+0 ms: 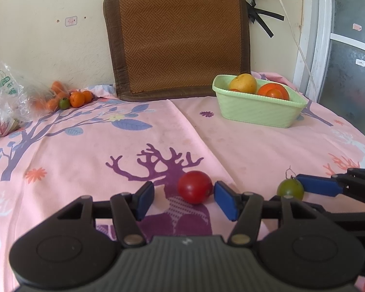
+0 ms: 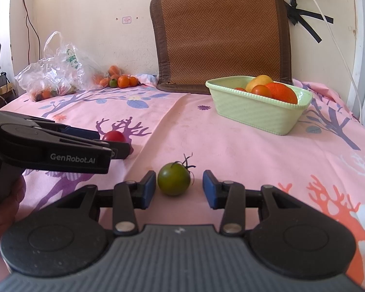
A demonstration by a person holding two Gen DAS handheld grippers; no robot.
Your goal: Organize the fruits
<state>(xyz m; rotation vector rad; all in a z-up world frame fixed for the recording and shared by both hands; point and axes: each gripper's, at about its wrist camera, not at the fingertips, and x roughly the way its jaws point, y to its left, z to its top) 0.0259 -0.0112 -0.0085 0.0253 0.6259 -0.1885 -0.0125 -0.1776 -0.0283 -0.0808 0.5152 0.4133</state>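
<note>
Fruits lie scattered over a pink printed cloth (image 1: 255,146) spread on what may be a bed or a table; I cannot tell which. Taking the pale green basket (image 2: 255,112) as the landmark: behind it a brown woven mat (image 2: 221,34) leans on the wall. Far to the basket's left sits a crumpled clear plastic bag (image 2: 58,73), cut off at the frame edge in the left wrist view but whole in the right wrist view; what is inside it is hard to make out. Between bag and mat huddles a pile of small oranges (image 1: 77,98) with one green fruit among them. Inside the basket are a yellow fruit (image 1: 243,82), a large orange (image 2: 282,92) and a small tomato, partly hidden by the rim.

Well in front of the basket, the red tomato (image 1: 194,187) rests on the cloth between the blue pads of the left hand-held gripper (image 1: 183,198); its jaws stand spread, one pad close to the tomato, the other clear of it. To that tomato's right, the green tomato (image 2: 174,178), stem still on, sits between the pads of the right hand-held gripper (image 2: 178,189), also spread, with gaps on both sides. Only the right wrist view shows a bit of the person's hand (image 2: 2,209) holding the left tool.
</note>
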